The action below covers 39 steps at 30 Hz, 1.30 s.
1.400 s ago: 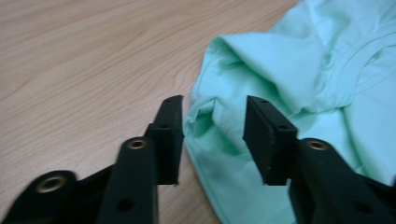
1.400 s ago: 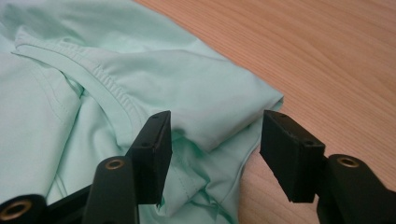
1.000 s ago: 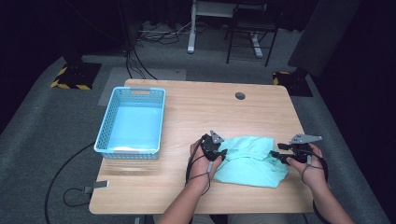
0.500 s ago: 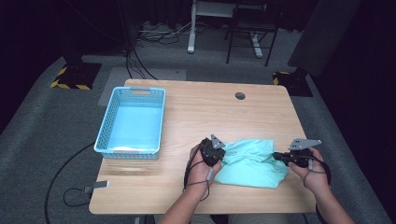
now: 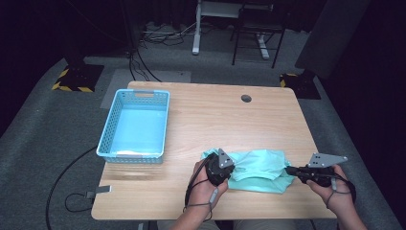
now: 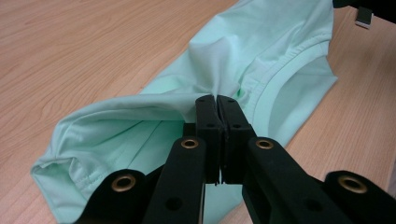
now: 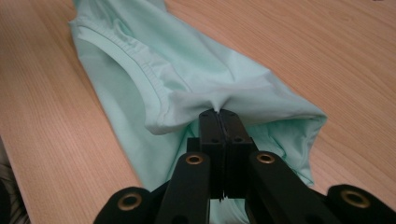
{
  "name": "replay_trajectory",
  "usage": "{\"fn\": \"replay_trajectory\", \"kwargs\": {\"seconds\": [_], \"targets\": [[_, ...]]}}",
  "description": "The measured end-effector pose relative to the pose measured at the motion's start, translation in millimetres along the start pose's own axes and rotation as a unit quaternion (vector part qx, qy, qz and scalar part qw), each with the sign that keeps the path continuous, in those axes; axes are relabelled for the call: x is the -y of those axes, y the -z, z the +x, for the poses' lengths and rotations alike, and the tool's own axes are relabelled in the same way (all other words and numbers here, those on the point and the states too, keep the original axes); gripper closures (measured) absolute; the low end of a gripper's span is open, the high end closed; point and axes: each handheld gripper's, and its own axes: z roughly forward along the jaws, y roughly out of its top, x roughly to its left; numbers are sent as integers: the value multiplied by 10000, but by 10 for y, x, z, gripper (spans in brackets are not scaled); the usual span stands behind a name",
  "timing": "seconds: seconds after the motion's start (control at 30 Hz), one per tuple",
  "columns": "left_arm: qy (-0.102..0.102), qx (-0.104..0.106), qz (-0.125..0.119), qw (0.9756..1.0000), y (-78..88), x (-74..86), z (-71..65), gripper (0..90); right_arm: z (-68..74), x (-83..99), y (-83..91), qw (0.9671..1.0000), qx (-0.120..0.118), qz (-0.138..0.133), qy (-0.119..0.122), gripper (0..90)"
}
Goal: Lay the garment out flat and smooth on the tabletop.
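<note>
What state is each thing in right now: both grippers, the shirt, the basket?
left gripper: shut, pinching a fold of the shirt.
right gripper: shut on the shirt's other end.
mint green shirt: bunched, stretched between both grippers, partly on the table.
blue basket: upright on the table; contents unclear.

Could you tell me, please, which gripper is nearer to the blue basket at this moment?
The left. The left gripper grips the mint shirt just right of the blue basket's near corner; the right gripper pinches the shirt's far end, near the table's right edge.
</note>
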Motion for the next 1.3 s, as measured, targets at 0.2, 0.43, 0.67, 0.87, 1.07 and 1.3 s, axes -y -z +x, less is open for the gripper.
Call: {"fn": "replay_trajectory", "kwargs": {"seconds": [0.2, 0.43, 0.67, 0.87, 1.07, 1.3], "targets": [[135, -141, -168, 9997, -197, -231, 317, 883, -217, -178, -133, 9999, -109, -6, -83, 894], [542, -1404, -1044, 9831, -144, -700, 906, 576, -1030, -625, -83, 9711, 1636, -1419, -1001, 437], [515, -1174, -220, 9915, -339, -134, 780, 504, -726, -299, -224, 9885, 1034, -798, -767, 436], [351, -970, 148, 9946, -470, 80, 682, 503, -526, -160, -493, 9966, 573, -246, -532, 402], [250, -880, 287, 9954, -542, 200, 649, 483, -310, -10, -688, 9984, 302, -23, -467, 390], [213, -811, 382, 9957, -546, 291, 536, 502, -266, 192, -787, 9989, 210, 216, -353, 393]]}}
